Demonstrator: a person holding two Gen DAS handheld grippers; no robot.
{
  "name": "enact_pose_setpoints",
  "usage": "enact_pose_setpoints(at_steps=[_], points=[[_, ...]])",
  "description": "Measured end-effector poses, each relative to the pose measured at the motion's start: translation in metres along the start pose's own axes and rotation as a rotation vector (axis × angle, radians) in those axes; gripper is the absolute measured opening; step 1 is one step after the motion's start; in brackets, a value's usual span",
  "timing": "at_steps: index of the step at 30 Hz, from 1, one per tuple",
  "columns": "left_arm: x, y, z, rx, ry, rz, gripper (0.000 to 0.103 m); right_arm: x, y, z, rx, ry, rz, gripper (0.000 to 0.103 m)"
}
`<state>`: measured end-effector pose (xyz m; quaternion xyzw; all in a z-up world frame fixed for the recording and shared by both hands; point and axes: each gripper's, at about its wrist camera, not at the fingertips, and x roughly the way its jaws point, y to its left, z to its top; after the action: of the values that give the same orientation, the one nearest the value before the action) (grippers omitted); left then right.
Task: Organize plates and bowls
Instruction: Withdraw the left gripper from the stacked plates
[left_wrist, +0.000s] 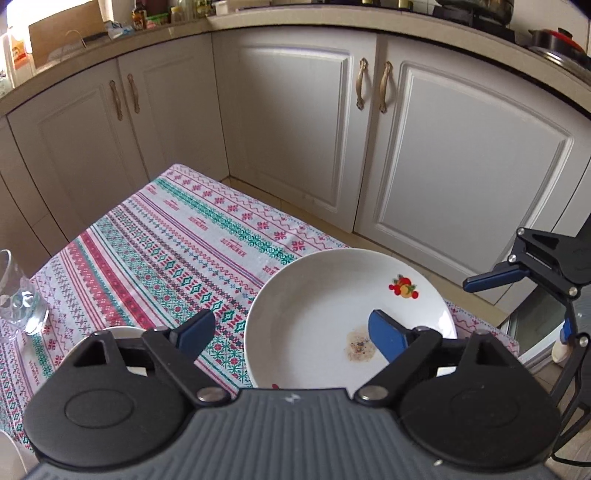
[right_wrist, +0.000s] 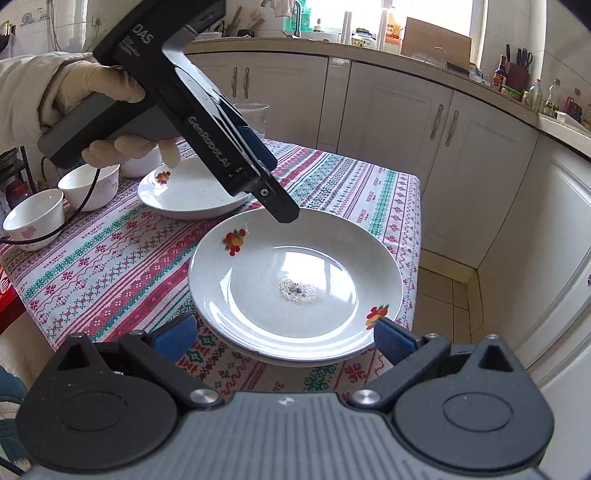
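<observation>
A white plate (right_wrist: 295, 284) with red fruit decals and a crumb stain in its middle rests on the patterned tablecloth (right_wrist: 110, 266) near the table's corner. My right gripper (right_wrist: 283, 339) is open, its blue pads wide apart just in front of the plate's near rim, touching nothing. A gloved hand (right_wrist: 110, 88) holds my left gripper (right_wrist: 280, 206) above the plate's far rim. In the left wrist view the left gripper (left_wrist: 290, 336) is open and empty, hovering over the plate (left_wrist: 332, 295). The right gripper (left_wrist: 532, 302) shows beyond the plate's right edge.
A second fruit-decal plate (right_wrist: 188, 199) lies farther back, its rim also visible (left_wrist: 122, 330). Two white bowls (right_wrist: 90, 184) (right_wrist: 35, 214) stand at the left, a third (right_wrist: 142, 162) behind the hand. A clear glass (left_wrist: 18, 295) stands nearby. White cabinets (left_wrist: 295, 129) surround the table.
</observation>
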<state>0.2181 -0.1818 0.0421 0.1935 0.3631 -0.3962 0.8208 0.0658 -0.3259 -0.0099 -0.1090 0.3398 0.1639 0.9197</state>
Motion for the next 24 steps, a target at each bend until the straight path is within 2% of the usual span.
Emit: enact_pose_setpoints(at_steps=[8, 17, 24], points=[[-0.059, -0.029, -0.044, -0.033, -0.128, 0.102, 0.094, -0.011, 0.02, 0.002, 0.034, -0.042, -0.046, 0.103], [-0.078, -0.061, -0.119, -0.143, -0.148, 0.191, 0.094, -0.016, 0.044, -0.003, 0.037, -0.068, -0.045, 0.103], [-0.098, -0.067, -0.155, -0.218, -0.154, 0.277, 0.094, -0.015, 0.063, -0.007, -0.002, -0.055, -0.014, 0.103]])
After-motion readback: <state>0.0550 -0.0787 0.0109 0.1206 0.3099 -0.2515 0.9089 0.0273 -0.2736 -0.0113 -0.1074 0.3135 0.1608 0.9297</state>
